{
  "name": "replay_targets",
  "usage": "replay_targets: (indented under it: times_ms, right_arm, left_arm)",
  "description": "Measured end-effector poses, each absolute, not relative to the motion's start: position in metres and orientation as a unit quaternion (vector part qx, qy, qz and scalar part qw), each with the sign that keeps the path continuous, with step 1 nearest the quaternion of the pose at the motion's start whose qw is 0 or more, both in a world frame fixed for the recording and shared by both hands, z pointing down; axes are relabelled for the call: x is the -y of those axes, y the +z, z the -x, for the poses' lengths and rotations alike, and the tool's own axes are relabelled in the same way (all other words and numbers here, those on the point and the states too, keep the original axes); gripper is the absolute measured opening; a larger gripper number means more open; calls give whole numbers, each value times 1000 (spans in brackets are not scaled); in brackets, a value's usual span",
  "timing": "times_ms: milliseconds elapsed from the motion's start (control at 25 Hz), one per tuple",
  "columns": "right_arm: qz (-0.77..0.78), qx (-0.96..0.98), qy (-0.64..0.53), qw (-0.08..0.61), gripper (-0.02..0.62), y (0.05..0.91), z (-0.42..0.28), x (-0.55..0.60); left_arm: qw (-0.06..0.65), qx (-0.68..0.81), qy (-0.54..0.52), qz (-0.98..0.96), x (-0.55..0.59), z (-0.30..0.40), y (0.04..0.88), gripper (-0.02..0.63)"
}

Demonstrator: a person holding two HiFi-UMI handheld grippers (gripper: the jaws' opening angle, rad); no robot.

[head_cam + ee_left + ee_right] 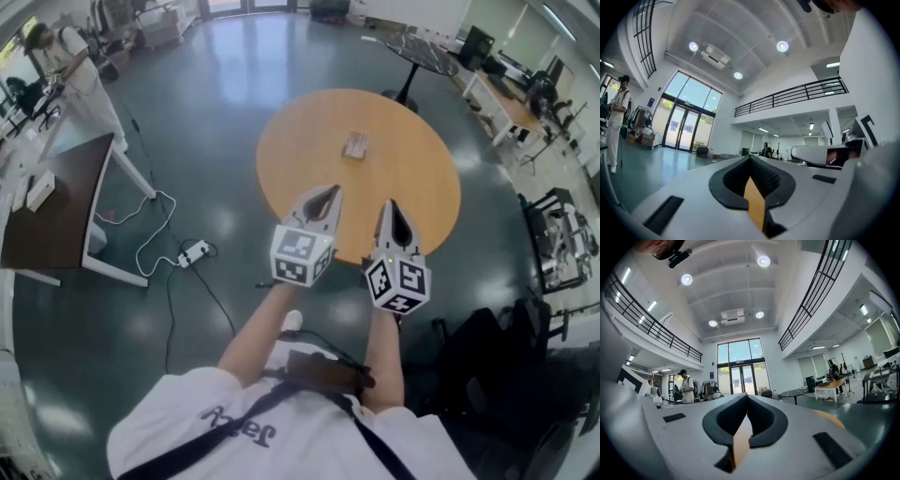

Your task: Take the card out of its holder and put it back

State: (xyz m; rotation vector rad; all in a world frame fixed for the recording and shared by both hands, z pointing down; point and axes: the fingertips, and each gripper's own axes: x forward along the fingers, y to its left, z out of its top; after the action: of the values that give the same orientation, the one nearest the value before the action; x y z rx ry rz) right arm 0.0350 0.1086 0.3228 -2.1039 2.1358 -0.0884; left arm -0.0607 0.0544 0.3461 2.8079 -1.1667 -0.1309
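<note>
**Item 1. Left fingers** [733, 178]: we record them clenched, the dark pads meeting at the tip with nothing between them. Behind the tip we see only a sliver of orange, the colour of the table top, through the slot. They belong to the left gripper [323, 197], which we find held in the air over the near edge of the round table [300, 122], touching nothing. Its marker cube [302, 255] sits towards the person's arm.

**Item 2. Right fingers** [766, 420]: we record these likewise pressed together and empty, with the same orange sliver showing behind them. The right gripper [393, 211] hangs just beside the left one, also above the table's near edge. It carries its own marker cube [398, 284].

**Item 3. Card holder** [354, 145]: we find it lying on the orange table top, near the middle and well apart from both grippers. It is too small for us to tell whether the card sits inside it.

**Item 4. Surroundings.** We list a dark desk [52, 206] on white legs at the left and a power strip [194, 251] with a white cable on the grey floor. A black round table [422, 52] stands at the far side. A person [70, 66] stands by the desks in the far left corner.
</note>
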Motion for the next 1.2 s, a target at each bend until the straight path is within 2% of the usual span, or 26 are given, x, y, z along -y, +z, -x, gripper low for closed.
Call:
replay_targets:
  times_ms: [400,1000,1200]
  right_arm:
    - [721,-691,-40,42,15,328,-59,-38]
    - [671,-739,-25,49,15,335,-108,75]
    - [666,-744,-31,42,15,351,-126,96]
  left_arm:
    - [91,364,-33,-926,22,39,366,11]
    - [39,371,-47,-926,112,-30,342,11]
    - [44,392,-32,-919,126,-44,364,11]
